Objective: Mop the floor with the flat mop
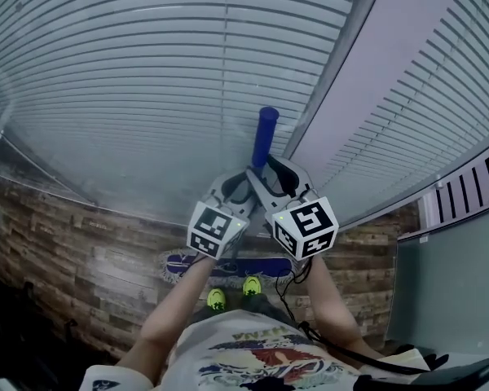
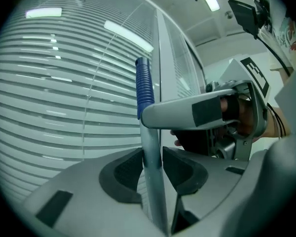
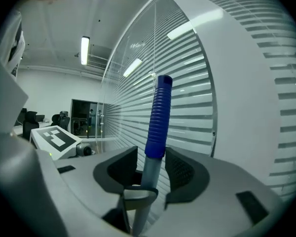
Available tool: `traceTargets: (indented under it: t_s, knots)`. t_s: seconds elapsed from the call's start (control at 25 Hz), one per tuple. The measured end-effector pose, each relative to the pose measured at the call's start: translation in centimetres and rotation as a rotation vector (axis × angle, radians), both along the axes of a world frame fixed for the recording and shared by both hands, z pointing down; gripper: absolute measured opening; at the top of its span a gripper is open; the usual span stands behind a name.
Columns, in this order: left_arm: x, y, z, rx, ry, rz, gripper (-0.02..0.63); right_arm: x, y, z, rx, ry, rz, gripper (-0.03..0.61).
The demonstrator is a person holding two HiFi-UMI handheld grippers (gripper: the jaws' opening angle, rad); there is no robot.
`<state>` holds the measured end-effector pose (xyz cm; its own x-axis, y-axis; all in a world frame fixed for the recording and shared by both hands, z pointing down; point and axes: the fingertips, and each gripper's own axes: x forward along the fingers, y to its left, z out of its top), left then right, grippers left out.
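Handling comes down to the pole. The flat mop (image 1: 228,265) stands almost upright in front of the person. Its blue head lies flat on the wood-plank floor (image 1: 81,259) just ahead of the yellow-green shoes (image 1: 217,299). Its grey pole (image 2: 150,152) rises to a ribbed blue grip (image 3: 158,117) close to the slatted glass wall (image 1: 130,72). The left gripper (image 2: 150,164) is fairly wide, with the pole between its pads and a clear gap on one side. The right gripper (image 3: 150,169), just above it, is likewise parted around the shaft right under the blue grip and does not press on it. I judge the pole to be stiff, light and smooth, so it may slide or twist in hard pads. The ribbed grip should give better purchase. The head will probably drag on the planks, so two holds set further apart would steer it better. With neither claw clamped, the mop may tip.
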<state>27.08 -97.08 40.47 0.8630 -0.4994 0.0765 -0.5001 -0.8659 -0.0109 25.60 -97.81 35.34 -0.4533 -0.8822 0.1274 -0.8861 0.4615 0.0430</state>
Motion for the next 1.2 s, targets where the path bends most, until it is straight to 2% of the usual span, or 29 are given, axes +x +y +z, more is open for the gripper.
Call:
traceTargets:
  t_s: [0.12, 0.36, 0.76, 1.04, 1.2]
  knots:
    - [0.4, -0.7, 0.4, -0.016, 0.015, 0.0, 0.121, 0.5, -0.8, -0.1, 0.008, 0.005, 0.003, 0.155]
    - [-1.2, 2.2, -1.3, -0.016, 0.048, 0.025, 0.115, -0.5, 2.2, -3.2, 0.041, 0.004, 0.021, 0.155]
    - [-3.4, 13.3, -1.8, 0.066, 0.054, 0.125, 0.113, -3.7, 11.7, -4.9, 0.118, 0.009, 0.073, 0.155]
    - [-4.3, 20.5, -1.0, 0.087, 0.006, 0.127, 0.112, -5.1, 18.6, -4.6, 0.12, 0.044, 0.028, 0.153]
    - [-4.5, 26.6, -1.7, 0.115, -0.025, 0.137, 0.112, -5.6, 25.0, -5.2, 0.107, -0.006, -0.016, 0.136]
